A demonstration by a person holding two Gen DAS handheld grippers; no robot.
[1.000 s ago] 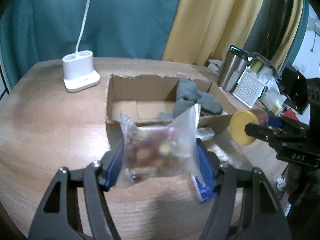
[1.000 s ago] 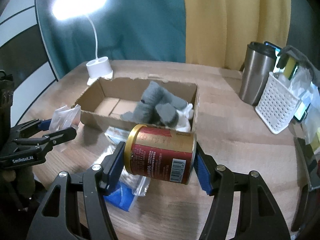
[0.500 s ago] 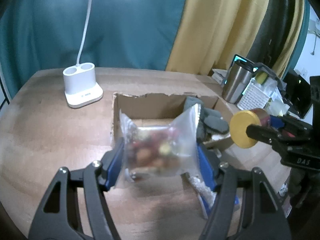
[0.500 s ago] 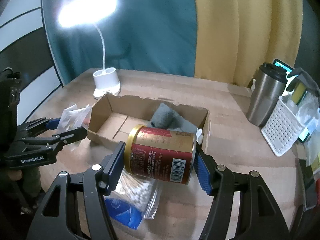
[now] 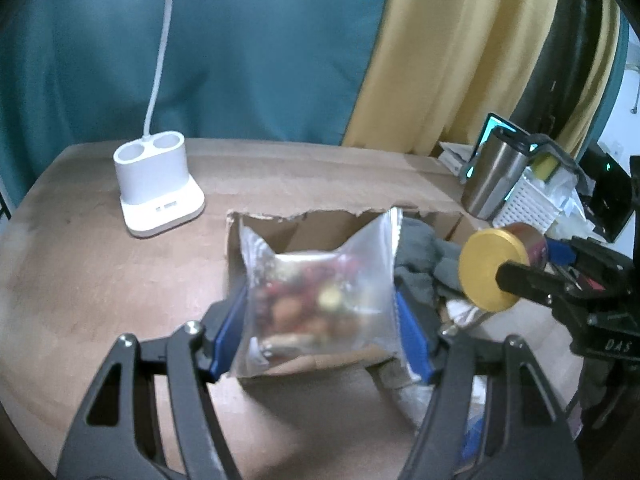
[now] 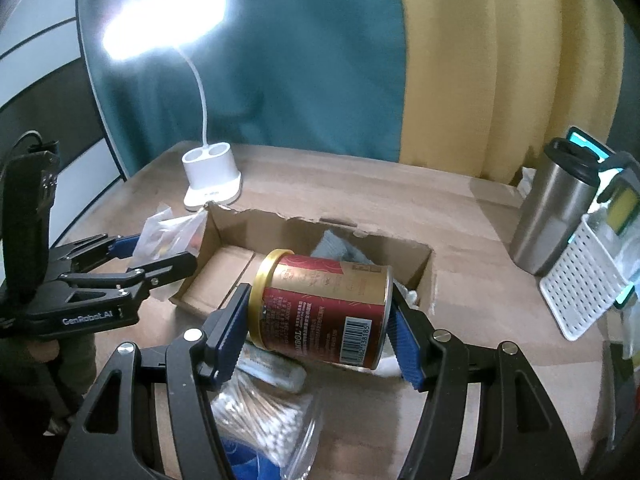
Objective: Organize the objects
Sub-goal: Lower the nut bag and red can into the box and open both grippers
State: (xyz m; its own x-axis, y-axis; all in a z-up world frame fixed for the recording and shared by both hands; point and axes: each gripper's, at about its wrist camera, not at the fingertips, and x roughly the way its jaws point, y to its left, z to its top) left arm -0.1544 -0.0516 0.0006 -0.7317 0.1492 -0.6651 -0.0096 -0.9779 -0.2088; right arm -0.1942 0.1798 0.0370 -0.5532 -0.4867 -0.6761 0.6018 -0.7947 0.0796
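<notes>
One box (image 6: pixel 416 276) on the desk (image 6: pixel 460 208), grey cloth (image 5: pixel 420 256) inside. Your left gripper (image 5: pixel 320 320) fingers clamp one snack bag (image 5: pixel 320 292) over the box; right gripper (image 6: pixel 320 332) fingers clamp one can (image 6: pixel 324 308) sideways above its near wall.

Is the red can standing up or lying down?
Lying down. The red can is sideways between the right gripper's fingers, gold lid pointing left.

A home: curtains (image 6: pixel 460 60), desk lamp (image 6: pixel 210 182), cluttered wooden table (image 6: pixel 472 240).
</notes>
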